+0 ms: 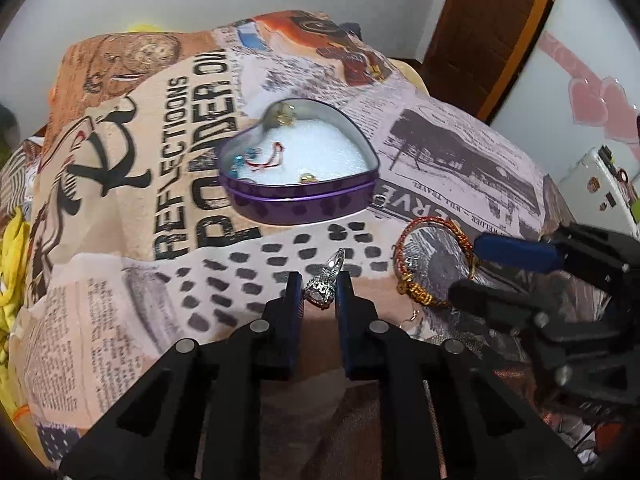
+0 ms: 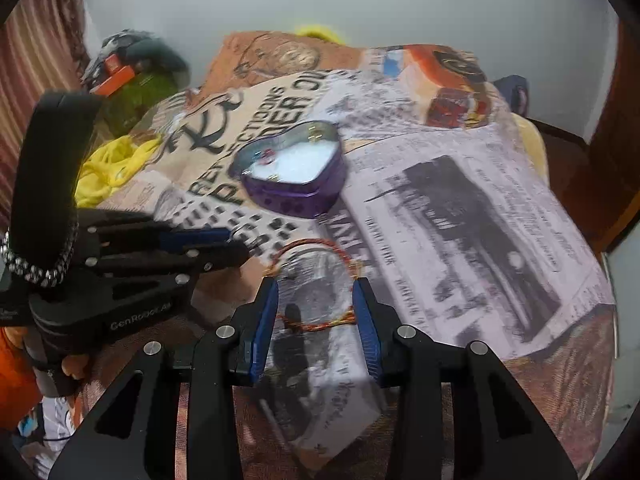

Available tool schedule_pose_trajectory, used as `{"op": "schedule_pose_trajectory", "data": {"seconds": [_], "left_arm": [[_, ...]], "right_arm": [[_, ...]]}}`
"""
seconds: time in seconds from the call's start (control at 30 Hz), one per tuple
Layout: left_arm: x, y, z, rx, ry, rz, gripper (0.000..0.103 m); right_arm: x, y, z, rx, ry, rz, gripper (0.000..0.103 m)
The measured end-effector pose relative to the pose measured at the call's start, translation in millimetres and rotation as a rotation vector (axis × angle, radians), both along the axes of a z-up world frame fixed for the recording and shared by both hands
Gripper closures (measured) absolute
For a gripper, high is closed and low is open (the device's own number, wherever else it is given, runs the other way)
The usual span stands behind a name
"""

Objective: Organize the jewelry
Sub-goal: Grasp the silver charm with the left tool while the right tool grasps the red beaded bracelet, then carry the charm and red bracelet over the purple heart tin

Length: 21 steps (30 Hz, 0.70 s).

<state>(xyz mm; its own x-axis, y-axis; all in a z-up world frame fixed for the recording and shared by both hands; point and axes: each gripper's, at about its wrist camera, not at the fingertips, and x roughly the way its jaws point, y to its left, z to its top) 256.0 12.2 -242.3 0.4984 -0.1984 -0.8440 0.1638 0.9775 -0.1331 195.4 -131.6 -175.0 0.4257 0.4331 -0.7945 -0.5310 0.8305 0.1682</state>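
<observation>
A purple heart-shaped tin [image 1: 304, 200] with white foam inside sits open on the printed blanket; it also shows in the right wrist view [image 2: 296, 196]. It holds gold earrings, a red thread piece and a blue bit. My left gripper [image 1: 318, 288] is shut on a silver ring [image 1: 324, 280], just above the blanket in front of the tin. A red-and-gold bangle [image 1: 434, 228] lies to its right. My right gripper [image 2: 316, 300] is open, with its fingers on either side of the bangle [image 2: 316, 246]. The right gripper also appears in the left wrist view [image 1: 480, 272].
The printed blanket [image 1: 120, 184] covers a raised, uneven surface. Yellow cloth [image 2: 112, 168] and clutter lie at the far left. A brown door [image 1: 492, 28] and a white box [image 1: 596, 188] stand at the right. The wall is close behind.
</observation>
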Motion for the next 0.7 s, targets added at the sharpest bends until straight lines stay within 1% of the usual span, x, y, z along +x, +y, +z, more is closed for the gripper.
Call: {"op": "schedule_pose_trajectory", "data": {"seconds": [0.1, 0.17, 0.23, 0.27, 0.3, 0.4, 0.43, 0.57, 0.7], "left_arm": [[-7.4, 8.3, 4.5, -0.006, -0.015, 0.025, 0.088], [-12.3, 11.6, 7.2, -0.003, -0.024, 0.030, 0.088], [-15.7, 14.3, 9.5, -0.004, -0.029, 0.032, 0.088], [-17.0, 15.5, 10.7, -0.006, -0.032, 0.033, 0.088], [-17.8, 16.3, 11.5, -0.007, -0.034, 0.034, 0.088], [-19.6, 18.5, 14.4, -0.015, -0.042, 0.041, 0.088], [-19.7, 18.8, 14.7, -0.017, -0.042, 0.042, 0.088], [-22.5, 17.6, 18.3, -0.021, -0.049, 0.043, 0.088], [-27.1, 16.6, 26.0, -0.022, -0.066, 0.044, 0.088]], "right_arm": [[-2.5, 11.1, -3.9, -0.012, -0.002, 0.036, 0.068], [-2.6, 18.9, -7.7, -0.030, -0.006, 0.054, 0.070], [-1.1, 23.8, -11.3, -0.041, -0.003, 0.061, 0.080], [0.4, 25.1, -13.2, -0.047, 0.004, 0.063, 0.083], [1.7, 26.3, -15.7, -0.055, 0.009, 0.061, 0.087], [1.2, 28.2, -18.0, -0.072, 0.003, 0.060, 0.090], [0.2, 28.7, -18.3, -0.081, -0.005, 0.061, 0.095], [-2.5, 29.1, -18.3, -0.084, -0.008, 0.079, 0.097], [-4.1, 25.2, -10.4, -0.076, -0.021, 0.065, 0.097]]}}
